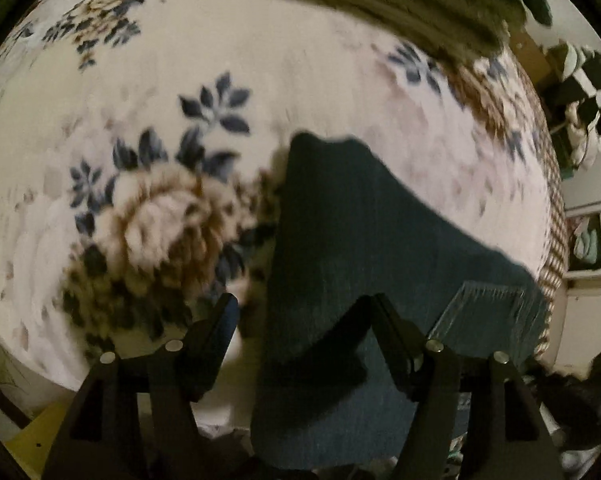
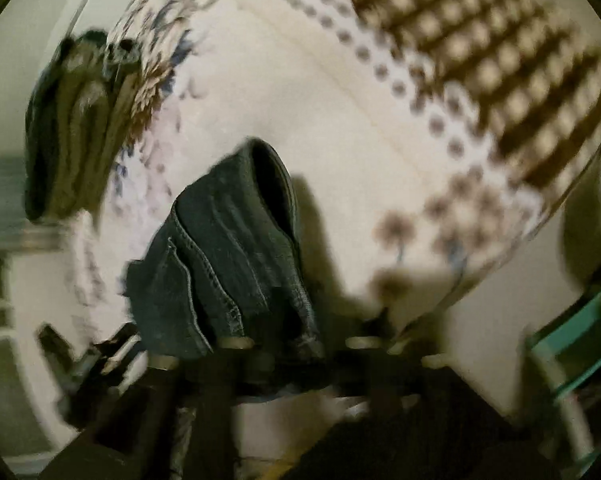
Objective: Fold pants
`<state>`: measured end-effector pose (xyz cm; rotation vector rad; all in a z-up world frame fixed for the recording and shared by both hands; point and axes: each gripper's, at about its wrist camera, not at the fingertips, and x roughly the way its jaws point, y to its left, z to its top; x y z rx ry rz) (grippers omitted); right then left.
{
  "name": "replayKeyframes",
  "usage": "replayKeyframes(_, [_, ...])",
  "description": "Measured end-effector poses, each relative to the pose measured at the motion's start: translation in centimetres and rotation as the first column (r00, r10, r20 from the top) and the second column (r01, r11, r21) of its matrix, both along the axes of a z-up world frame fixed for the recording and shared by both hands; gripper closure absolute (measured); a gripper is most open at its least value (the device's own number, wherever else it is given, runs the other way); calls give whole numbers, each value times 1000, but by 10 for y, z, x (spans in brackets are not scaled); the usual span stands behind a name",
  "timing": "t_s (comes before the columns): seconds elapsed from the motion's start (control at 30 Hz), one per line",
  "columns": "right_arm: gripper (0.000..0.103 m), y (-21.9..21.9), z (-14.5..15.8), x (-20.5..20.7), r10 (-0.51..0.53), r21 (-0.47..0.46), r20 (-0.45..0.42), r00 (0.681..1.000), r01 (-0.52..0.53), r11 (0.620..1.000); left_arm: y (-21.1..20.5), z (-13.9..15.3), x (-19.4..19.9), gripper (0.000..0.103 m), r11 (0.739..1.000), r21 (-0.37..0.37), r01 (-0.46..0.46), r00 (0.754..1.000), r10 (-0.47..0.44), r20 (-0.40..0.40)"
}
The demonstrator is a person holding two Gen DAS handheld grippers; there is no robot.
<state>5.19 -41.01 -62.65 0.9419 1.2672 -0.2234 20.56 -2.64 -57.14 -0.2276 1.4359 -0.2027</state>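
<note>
In the left wrist view, the left gripper shows its two black fingers wide apart at the bottom. A leg of the dark blue denim pants lies between them. The cloth touches the right finger, but the fingers do not close on it. A clear ribbed plastic piece sits just beside the right finger, over the denim. The pants leg runs from the near edge up onto the bed, which is covered by a white plush blanket with blue and brown flowers. The far end of the leg rests flat on this blanket. Farther away, at the top, a dark olive ribbed cloth lies on the blanket.

In the right wrist view, which is blurred, the right gripper is at the bottom and its fingers are hard to see. The stitched part of the pants bunches up right at the fingertips, but I cannot tell if the fingers clamp it. The denim stands in a raised fold over the blanket. Beyond it is the brown checkered border of the blanket.
</note>
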Motion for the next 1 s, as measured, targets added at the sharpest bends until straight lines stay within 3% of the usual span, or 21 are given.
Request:
replayKeyframes(0.1, [92,9,36,3,37,-82,61,997,-32,996,-4,-4,-6,37,1000,1,19,1000,-19,-10])
replayKeyframes(0.23, [96,9,62,-1,61,-97,71,996,-54,994,-6,-6,-6,37,1000,5,27,999,-27,-17])
replayKeyframes(0.33, [100,-2,40,-12,64,-126,-56,996,-71,989,-6,-8,-6,37,1000,2,21,999,-21,-26])
replayKeyframes(0.43, [98,-24,-11,-32,18,65,-176,984,-6,998,-1,-6,-9,37,1000,-4,15,999,-16,-30])
replayKeyframes(0.5, [87,-34,-24,-47,-62,176,-147,987,88,980,2,-4,-11,37,1000,-7,17,999,-17,-31])
replayKeyframes(0.57, [38,-38,-26,-59,-141,260,-80,987,157,953,7,-3,-13,37,1000,-10,11,999,-11,-33])
replayKeyframes(0.6, [33,-39,-25,-63,-178,286,-54,982,187,940,9,-3,-13,37,1000,-13,2,999,-3,-36])
replayKeyframes(0.67, [24,-34,-29,-67,-247,388,-3,969,229,893,13,-2,-14,37,1000,-15,-12,999,12,-42])
replayKeyframes(0.73, [16,-26,-36,-62,-264,431,-5,965,240,870,15,-3,-15,37,999,-17,-28,999,27,-48])
replayKeyframes(0.9, [16,-7,-49,-42,-269,467,-14,963,244,850,17,-2,-14,37,999,-16,-37,998,36,-52])
replayKeyframes(1.0, [16,-7,-41,-46,-332,467,9,943,290,836,18,1,-13,37,999,-23,-40,998,39,-46])
